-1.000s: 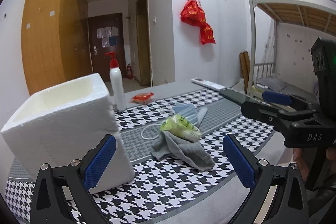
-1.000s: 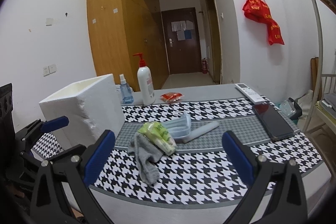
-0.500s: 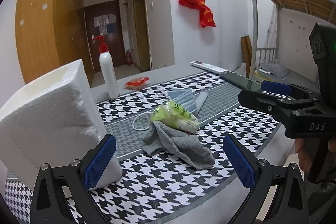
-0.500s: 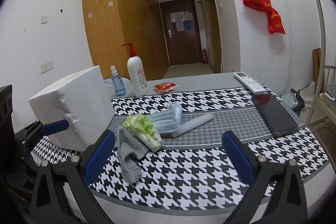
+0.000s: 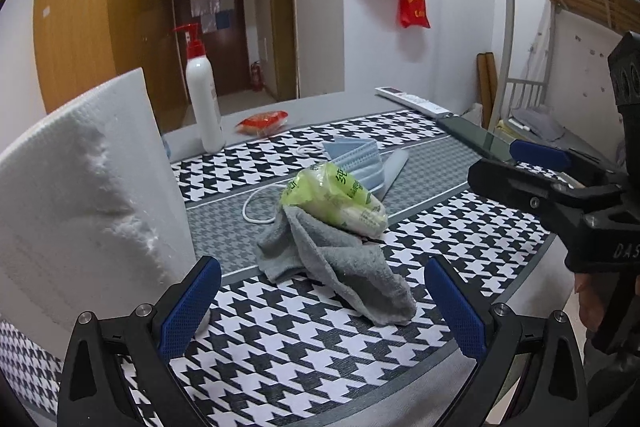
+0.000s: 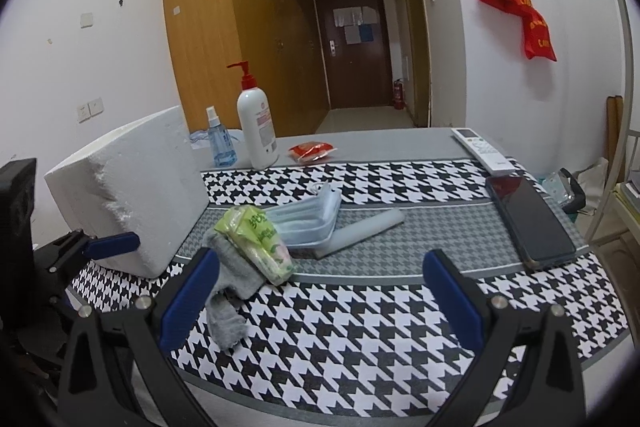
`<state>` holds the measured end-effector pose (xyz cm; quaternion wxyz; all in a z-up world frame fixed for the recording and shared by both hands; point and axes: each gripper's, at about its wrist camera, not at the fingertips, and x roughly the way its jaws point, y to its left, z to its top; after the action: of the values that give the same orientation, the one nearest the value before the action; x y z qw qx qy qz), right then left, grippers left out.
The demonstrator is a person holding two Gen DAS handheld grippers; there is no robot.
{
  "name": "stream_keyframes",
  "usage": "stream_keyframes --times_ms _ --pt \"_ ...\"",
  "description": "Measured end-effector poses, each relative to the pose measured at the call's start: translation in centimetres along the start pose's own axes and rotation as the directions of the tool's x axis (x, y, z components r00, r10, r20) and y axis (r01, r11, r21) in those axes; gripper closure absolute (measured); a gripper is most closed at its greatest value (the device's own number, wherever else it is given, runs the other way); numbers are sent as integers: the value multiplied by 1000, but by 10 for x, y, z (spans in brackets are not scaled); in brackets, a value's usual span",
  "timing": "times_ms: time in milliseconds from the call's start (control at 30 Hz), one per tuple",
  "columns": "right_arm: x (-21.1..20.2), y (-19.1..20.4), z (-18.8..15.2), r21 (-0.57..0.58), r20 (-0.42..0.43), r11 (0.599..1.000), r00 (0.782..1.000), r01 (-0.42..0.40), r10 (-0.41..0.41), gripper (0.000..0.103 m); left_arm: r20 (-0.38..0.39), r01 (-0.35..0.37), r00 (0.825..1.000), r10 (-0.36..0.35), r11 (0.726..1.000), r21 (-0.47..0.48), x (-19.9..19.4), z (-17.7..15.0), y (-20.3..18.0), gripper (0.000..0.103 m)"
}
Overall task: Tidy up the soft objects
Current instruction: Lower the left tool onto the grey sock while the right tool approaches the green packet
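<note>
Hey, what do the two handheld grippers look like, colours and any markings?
Both are black plastic frames with silver screws. The left gripper and right gripper each carry two fingers faced with textured blue pads. White "DAS" lettering marks the right gripper's body.

On my left camera I read the raised letters "DAS" on the black body of the right gripper (image 5: 536,163). The green tissue pack (image 5: 334,197) carries printed characters, but I cannot make them out in either view. The red bags (image 6: 516,3) on the wall show yellow lettering, too blurred to read. The pump bottle (image 6: 257,125) has a red label, illegible.
</note>
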<state>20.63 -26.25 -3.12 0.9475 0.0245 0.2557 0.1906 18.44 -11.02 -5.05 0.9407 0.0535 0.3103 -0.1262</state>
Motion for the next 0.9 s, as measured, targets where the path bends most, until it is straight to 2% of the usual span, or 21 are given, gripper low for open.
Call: stream_keyframes --times_ms 167,433,533,900 --pt "7 0 2 -10 -26 1000 1000 -10 9 0 -17 8 1000 -9 1000 -23 8 -1 -2 2" --pt "17 -4 0 -22 -65 1000 998 -13 12 0 -70 8 997 -10 999 -39 27 -1 1 24" --pt "19 -6 1 -9 -67 1000 998 -16 16 0 -89 29 996 -33 999 -39 33 0 1 32" --pt "27 -5 -2 4 -99 999 994 -45 45 0 -138 44 989 -49 998 -37 43 4 2 49"
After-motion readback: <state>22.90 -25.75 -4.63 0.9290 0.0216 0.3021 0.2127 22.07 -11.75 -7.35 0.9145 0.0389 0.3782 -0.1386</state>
